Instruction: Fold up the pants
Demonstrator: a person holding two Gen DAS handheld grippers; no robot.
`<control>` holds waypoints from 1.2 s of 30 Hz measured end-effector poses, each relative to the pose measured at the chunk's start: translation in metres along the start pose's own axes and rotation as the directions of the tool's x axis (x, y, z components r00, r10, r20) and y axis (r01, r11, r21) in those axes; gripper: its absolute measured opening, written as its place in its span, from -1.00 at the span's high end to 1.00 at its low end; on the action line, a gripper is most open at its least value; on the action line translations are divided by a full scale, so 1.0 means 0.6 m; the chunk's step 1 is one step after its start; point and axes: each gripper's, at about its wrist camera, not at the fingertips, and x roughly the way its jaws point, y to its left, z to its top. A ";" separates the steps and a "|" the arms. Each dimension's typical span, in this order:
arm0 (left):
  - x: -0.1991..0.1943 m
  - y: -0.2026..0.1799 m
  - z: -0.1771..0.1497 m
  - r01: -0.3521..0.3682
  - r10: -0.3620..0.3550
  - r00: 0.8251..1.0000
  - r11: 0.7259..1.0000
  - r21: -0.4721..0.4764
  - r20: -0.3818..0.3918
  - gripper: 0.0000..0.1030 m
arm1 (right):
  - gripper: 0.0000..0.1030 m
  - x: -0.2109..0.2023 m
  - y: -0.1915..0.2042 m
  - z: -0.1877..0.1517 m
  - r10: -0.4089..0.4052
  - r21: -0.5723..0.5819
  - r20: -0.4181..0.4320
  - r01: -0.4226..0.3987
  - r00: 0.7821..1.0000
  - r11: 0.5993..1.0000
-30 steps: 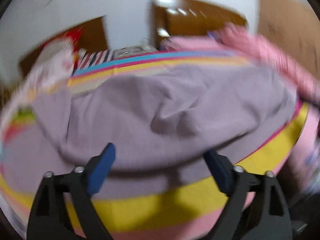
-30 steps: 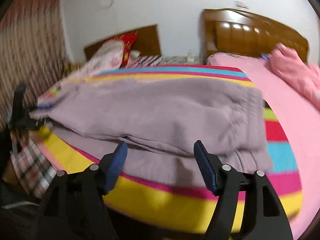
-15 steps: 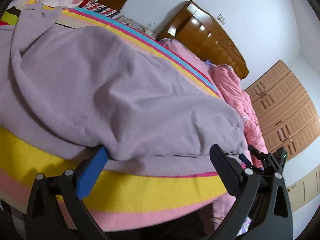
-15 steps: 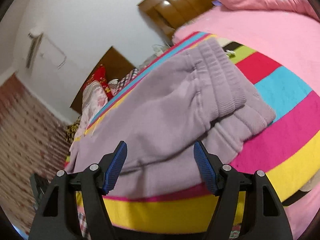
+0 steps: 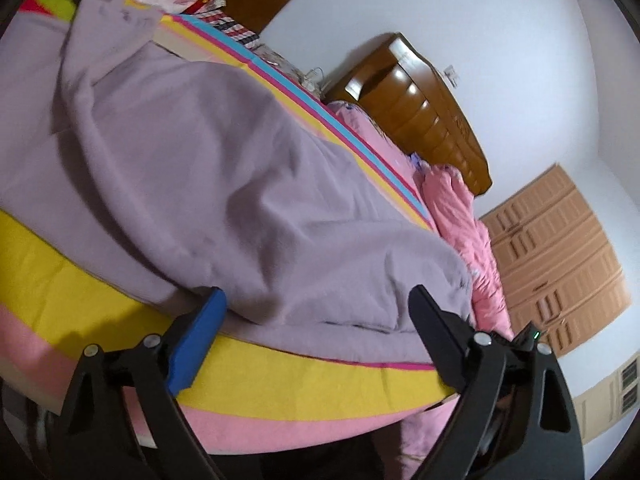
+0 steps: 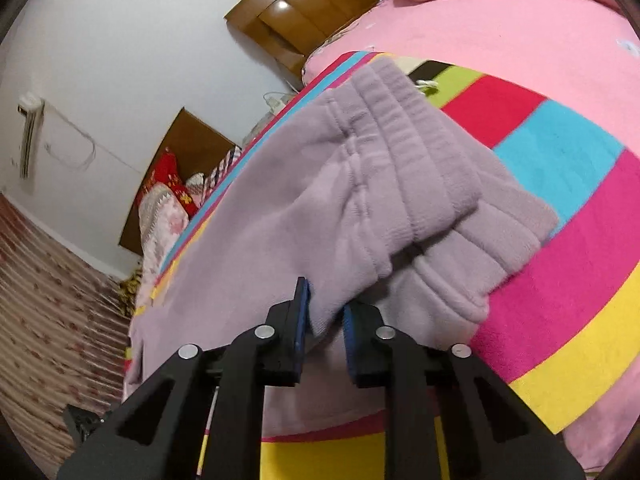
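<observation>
The lilac fleece pants lie spread across the striped blanket on the bed, already doubled over so one layer rests on the other. In my right wrist view the ribbed waistband sits toward the far right, over the blanket's red, blue and magenta bands, and the legs run off to the left toward the pillows.

My right gripper has its fingers drawn in close on a fold of the upper layer's near edge — the fabric passes between the two blue pads and is pinched there, close to the waistband corner.

My left gripper is spread wide and holds nothing. Its fingertips sit right at the near edge of the pants: the blue-padded finger is at the shadowed hem on the left, the black one on the right just below the rounded corner of the cloth — the fabric edge spans the gap between them, whether touching I cannot tell.

Beyond the pants lie a pink quilt, a wooden headboard and a wardrobe.
</observation>
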 end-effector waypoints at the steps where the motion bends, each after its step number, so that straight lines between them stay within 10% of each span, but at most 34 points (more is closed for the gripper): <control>1: -0.002 0.006 0.003 0.000 0.000 1.000 1.000 -0.023 0.001 -0.77 | 0.68 0.001 -0.006 -0.002 0.003 0.006 -0.001 -0.003 1.000 1.000; 16: -0.026 0.063 0.036 -0.105 0.110 0.993 0.989 -0.108 0.045 -0.58 | 0.66 0.000 -0.016 -0.009 0.012 0.011 -0.002 -0.012 1.000 1.000; 17: -0.023 0.061 0.039 -0.116 0.121 0.992 0.988 -0.105 0.044 -0.41 | 0.66 0.000 -0.017 -0.010 0.012 0.011 -0.002 -0.012 1.000 1.000; 19: -0.005 0.066 0.042 -0.116 0.116 0.993 0.987 -0.110 -0.007 0.89 | 0.68 -0.001 -0.016 -0.011 0.002 -0.007 0.002 -0.002 1.000 1.000; 29: -0.108 -0.026 0.176 -0.011 0.003 0.987 0.999 0.049 0.163 0.88 | 0.79 -0.095 0.090 0.050 0.088 -0.191 0.141 -0.060 0.986 0.980; 36: -0.055 0.047 0.083 -0.188 0.188 0.982 0.980 0.066 0.018 0.86 | 0.79 -0.061 0.010 -0.011 -0.034 -0.152 0.031 0.038 0.999 0.988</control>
